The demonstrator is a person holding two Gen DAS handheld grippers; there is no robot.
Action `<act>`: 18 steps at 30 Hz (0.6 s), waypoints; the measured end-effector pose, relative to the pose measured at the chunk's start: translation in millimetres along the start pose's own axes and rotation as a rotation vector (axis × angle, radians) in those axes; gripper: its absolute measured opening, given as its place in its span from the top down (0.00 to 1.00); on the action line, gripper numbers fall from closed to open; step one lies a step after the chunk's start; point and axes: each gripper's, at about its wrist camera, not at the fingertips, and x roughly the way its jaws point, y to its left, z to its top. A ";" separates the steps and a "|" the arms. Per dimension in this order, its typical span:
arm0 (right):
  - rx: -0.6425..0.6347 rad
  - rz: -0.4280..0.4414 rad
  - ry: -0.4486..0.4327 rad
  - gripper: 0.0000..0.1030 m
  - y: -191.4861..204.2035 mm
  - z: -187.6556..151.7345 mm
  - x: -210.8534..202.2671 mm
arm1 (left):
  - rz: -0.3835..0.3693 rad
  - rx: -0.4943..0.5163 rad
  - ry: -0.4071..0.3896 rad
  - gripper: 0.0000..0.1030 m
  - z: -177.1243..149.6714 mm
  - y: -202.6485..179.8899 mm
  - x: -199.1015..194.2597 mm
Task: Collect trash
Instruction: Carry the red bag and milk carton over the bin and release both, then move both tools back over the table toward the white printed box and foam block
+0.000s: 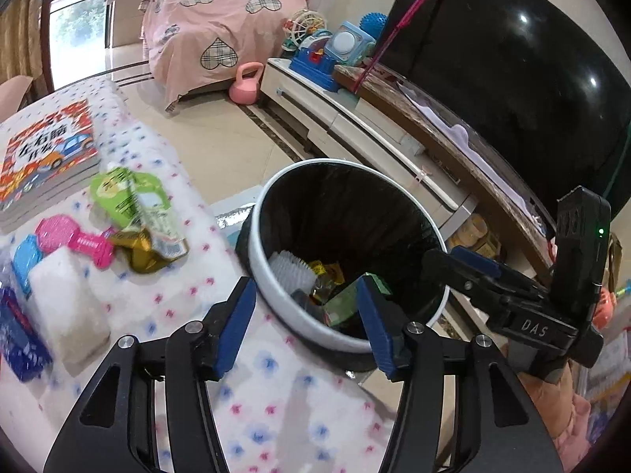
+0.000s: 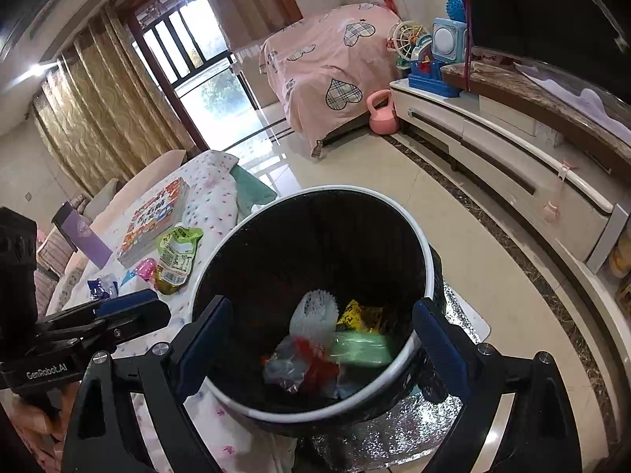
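The trash bin [image 2: 315, 307], black-lined with a white rim, stands on the floor against the counter's edge, holding wrappers and a white brush. Above its rim, the left gripper [image 1: 303, 327] and the right gripper [image 2: 319, 339] both hang with jaws apart, empty. A green wrapper [image 1: 130, 201] lies on the counter [image 1: 256, 394] beside pink toys [image 1: 75, 238] and a book [image 1: 43, 153].

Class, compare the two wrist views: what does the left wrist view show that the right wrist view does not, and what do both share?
Only the left wrist view shows the white sponge-like block and the blue packet on the tablecloth. Only the right wrist view shows the curtains and the purple box. Both show the black-lined bin holding trash, the green wrapper, the book and the pink kettlebell.
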 end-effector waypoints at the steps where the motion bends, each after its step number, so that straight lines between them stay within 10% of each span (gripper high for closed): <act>1: 0.004 -0.003 -0.005 0.09 0.3 -1.7 -2.4 | 0.003 -0.007 -0.002 0.47 -3.2 3.2 -2.8; 18: 0.013 0.112 -0.045 0.09 60.9 -43.2 -22.4 | 0.071 -0.154 -0.030 0.47 -77.8 76.7 -71.3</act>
